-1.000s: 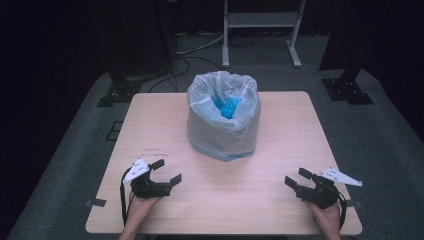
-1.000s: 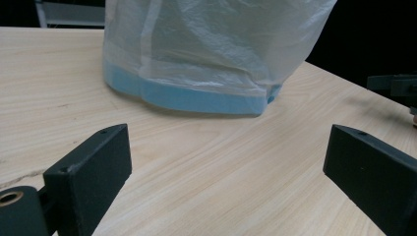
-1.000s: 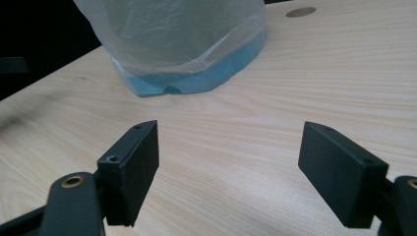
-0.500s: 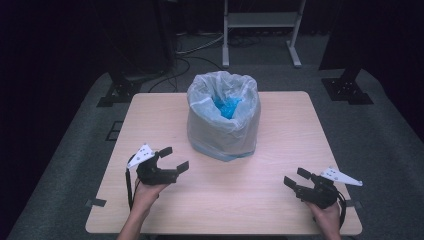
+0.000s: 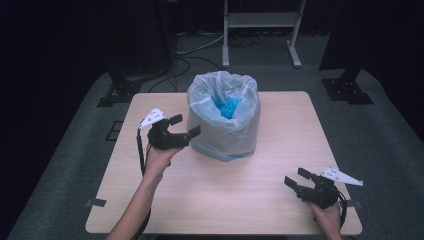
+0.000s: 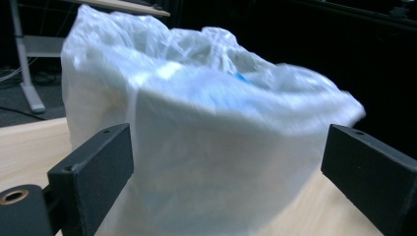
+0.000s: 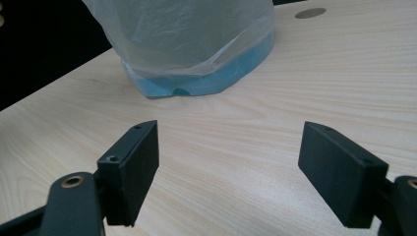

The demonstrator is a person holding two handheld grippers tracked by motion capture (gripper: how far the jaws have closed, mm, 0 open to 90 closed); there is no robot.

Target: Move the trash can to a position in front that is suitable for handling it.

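Left gripper (image 5: pixel 184 126) has come up off the table's near-left area since 1 s ago and now hangs just beside the bin's left wall, at approx 9 o'clock of it; right gripper (image 5: pixel 298 181) hasn't shifted, at approx 4 o'clock on the table (image 5: pixel 260 195) near the front-right corner. Left jaws stand wide apart w/ nothing between them; in the left gripper view the bagged bin (image 6: pixel 196 147) sits dead ahead betw. the two black jaws, blurred, very close, but whether a jaw tip touches the plastic can't be told. In the high view the nearer left jaw tip looks right at the bag's skin, poss. touching, poss. just short. Right jaws also wide apart, empty, held low over bare wood; the right gripper view shows the bin's base (image 7: pixel 196 83) well ahead at approx 11 o'clock, blue showing under the bag's hem. Bin itself: a blue bin (image 5: pixel 224 120) lined w/ a clear-white plastic bag (image 5: pixel 235 132), standing upright at approx 12 o'clock of table centre, toward the far edge. Bag is folded over the rim and drapes most of the way down the walls. Something bright blue (image 5: pixel 226 106) lies inside, crumpled; what it is can't be told. Left hand (image 5: pixel 159 159) grips its tool from below, forearm coming in from 6 o'clock; right hand (image 5: pixel 327 214) sits at the table's front edge.
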